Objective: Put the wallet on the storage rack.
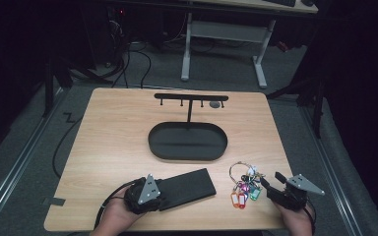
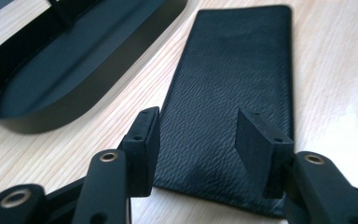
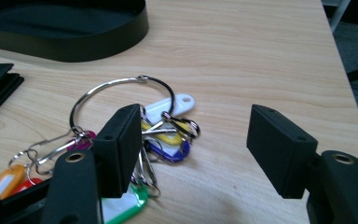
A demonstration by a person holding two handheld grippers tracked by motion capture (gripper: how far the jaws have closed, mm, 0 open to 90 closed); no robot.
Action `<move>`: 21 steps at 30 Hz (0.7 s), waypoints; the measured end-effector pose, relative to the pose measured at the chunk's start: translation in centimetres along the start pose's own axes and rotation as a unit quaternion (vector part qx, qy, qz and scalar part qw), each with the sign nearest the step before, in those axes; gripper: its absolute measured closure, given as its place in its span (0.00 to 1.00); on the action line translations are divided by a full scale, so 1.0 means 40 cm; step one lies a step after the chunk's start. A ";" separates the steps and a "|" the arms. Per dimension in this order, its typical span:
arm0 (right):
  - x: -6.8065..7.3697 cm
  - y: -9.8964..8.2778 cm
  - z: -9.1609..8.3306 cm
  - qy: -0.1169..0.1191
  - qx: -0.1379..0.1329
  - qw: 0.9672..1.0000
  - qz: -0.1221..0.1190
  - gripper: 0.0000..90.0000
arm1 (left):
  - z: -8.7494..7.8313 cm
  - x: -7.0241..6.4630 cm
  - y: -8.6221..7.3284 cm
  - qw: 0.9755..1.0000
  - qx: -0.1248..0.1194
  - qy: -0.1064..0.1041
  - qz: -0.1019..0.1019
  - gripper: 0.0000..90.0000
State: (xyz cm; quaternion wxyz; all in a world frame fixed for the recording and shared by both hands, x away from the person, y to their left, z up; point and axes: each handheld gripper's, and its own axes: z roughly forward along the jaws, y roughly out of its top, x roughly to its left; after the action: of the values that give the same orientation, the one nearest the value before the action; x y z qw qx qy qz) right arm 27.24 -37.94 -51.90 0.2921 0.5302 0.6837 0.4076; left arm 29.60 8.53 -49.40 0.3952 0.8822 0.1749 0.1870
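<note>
— While the left gripper [image 2: 198, 135] hangs open over the black case [image 1: 187, 188], why is it there?
— Its jaws grip nothing. The right gripper [image 3: 191, 149], wide, faces the keyring [image 1: 244, 187] beside the tray [image 1: 187, 141], probably to pick it.

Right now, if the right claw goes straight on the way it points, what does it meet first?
Probably the bunch of keys: the right claw stands open just before it, ring and coloured tags at its one jaw. Depth is unclear, so it might pass just above them.
</note>
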 end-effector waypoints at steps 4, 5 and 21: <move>-0.007 -0.007 -0.005 -0.006 0.004 1.000 0.007 0.40 | 0.013 -0.014 0.033 1.000 0.003 -0.025 0.016 0.57; -0.008 -0.008 -0.005 -0.007 0.005 1.000 0.006 0.39 | 0.019 -0.017 0.044 0.999 0.010 -0.028 0.028 0.59; -0.012 -0.002 0.007 -0.007 0.004 1.000 0.023 0.39 | 0.115 -0.095 0.121 0.992 0.060 -0.045 0.103 0.57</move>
State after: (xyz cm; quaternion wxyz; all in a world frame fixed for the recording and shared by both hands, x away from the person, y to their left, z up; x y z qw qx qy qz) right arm 27.56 -38.32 -52.12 0.2853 0.5498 0.6709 0.4077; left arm 29.22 0.85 -49.28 0.3273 0.9253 0.0757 0.1759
